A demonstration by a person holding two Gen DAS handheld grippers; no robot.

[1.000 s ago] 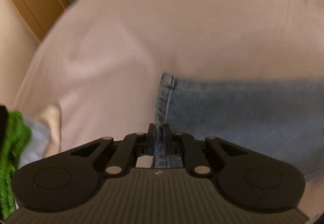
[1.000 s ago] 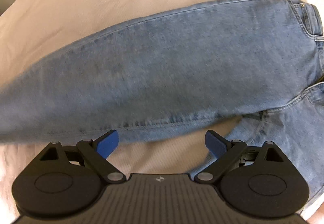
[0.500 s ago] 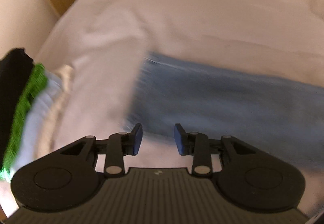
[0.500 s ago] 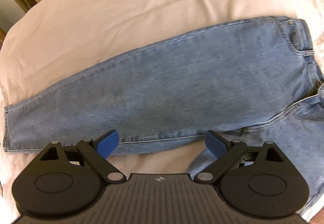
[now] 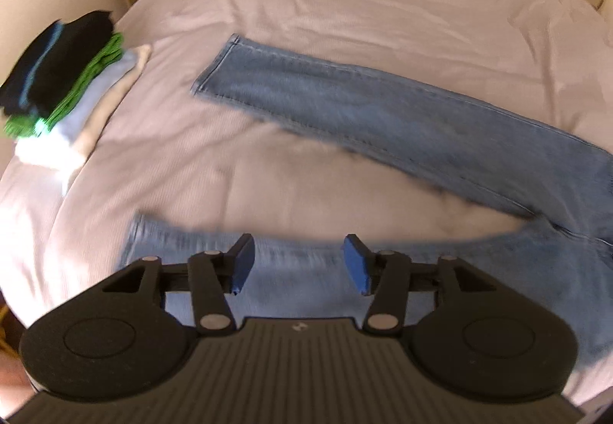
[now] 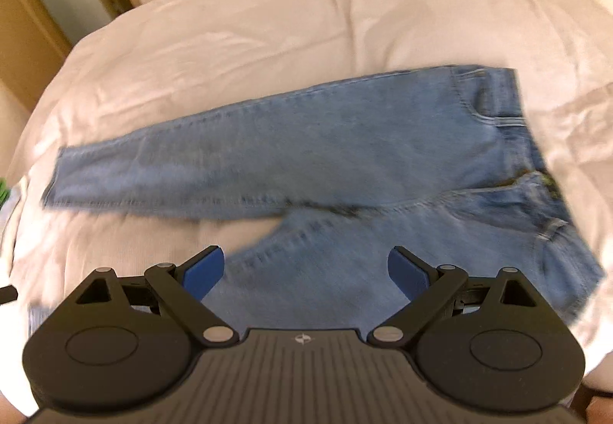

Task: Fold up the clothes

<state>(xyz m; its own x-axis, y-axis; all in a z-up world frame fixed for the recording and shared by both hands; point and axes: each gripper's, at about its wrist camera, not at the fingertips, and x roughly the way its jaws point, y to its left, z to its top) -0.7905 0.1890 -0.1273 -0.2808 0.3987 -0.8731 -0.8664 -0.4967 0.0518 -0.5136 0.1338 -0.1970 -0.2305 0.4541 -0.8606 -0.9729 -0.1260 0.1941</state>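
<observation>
Your left gripper has its blue-padded fingers spread wide and empty, above the nearer leg's hem. Your right gripper gapes wider still, holding nothing, above the thigh. The light blue denim jeans lie flat on the white, finely ribbed bed cover, legs splayed in a V, long axis crosswise, hems left, waistband right. A stack of folded clothes in black, green and pale blue sits at the bed's left edge.
</observation>
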